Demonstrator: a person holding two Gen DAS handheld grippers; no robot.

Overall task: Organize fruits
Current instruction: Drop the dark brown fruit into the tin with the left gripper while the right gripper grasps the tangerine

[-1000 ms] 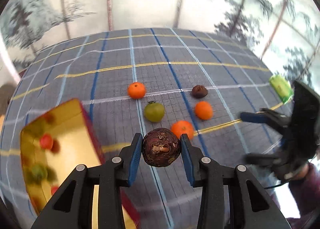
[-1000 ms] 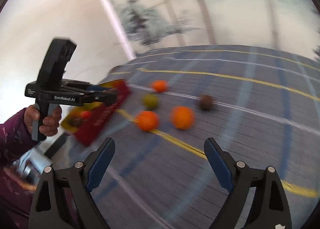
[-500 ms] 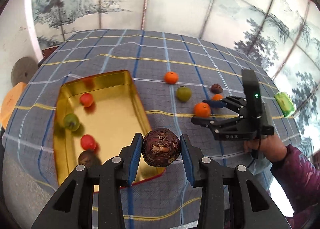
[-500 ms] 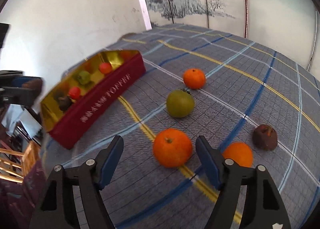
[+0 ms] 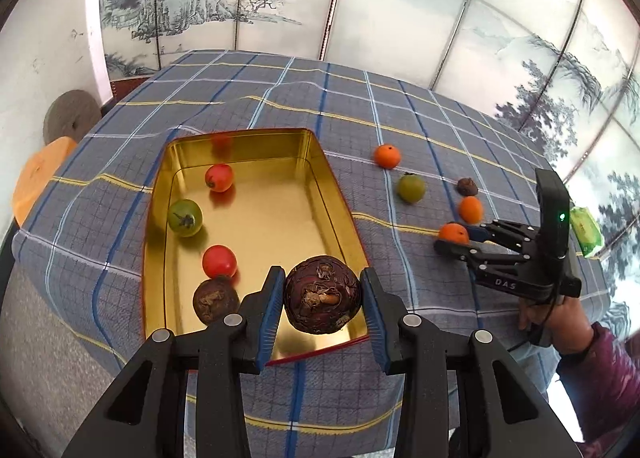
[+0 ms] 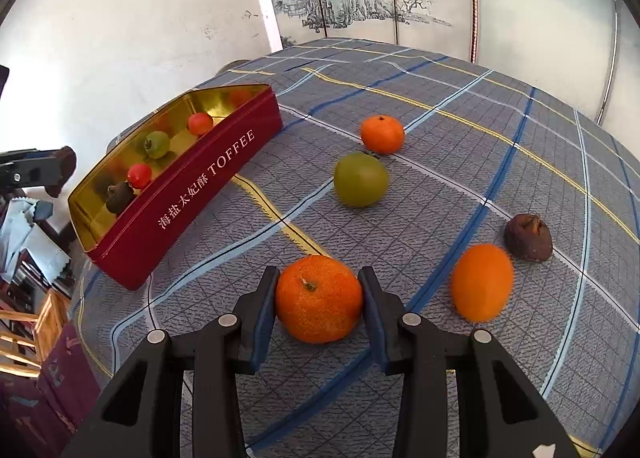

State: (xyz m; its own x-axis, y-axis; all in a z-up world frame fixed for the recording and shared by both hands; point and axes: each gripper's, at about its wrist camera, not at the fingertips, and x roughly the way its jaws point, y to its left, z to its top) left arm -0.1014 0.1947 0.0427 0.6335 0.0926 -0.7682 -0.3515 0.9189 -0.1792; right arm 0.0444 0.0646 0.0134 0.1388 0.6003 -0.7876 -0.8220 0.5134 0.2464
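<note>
Painted screens with pale mountains and trees stand behind the desk (image 5: 400, 130), which wears a blue-grey checked cloth. From my left wrist I see my left gripper (image 5: 322, 308) with its fingers (image 5: 269, 310) closed on a dark brown wrinkled fruit (image 5: 322, 294), held over the near end of the gold tin (image 5: 320, 174). Inside the tin lie two red fruits (image 5: 219, 177), one green fruit (image 5: 185, 217) and one small brown fruit (image 5: 215, 300). At the right, my other hand (image 5: 556, 322) holds the right gripper (image 5: 456, 240) down at an orange mandarin (image 5: 453, 233) on the cloth.

From my right wrist, the same cloth fills the view and a white wall stands at the left. My right fingers (image 6: 264, 310) are closing and their pads already touch both sides of the mandarin, which rests on the desk. Beyond it lie a green fruit on the cloth (image 6: 361, 179) and a second mandarin (image 6: 382, 133); at the right, an orange oval fruit (image 6: 482, 282) lies just beside a brown dried fruit (image 6: 528, 237). The tin's red side reads TOFFEE.
</note>
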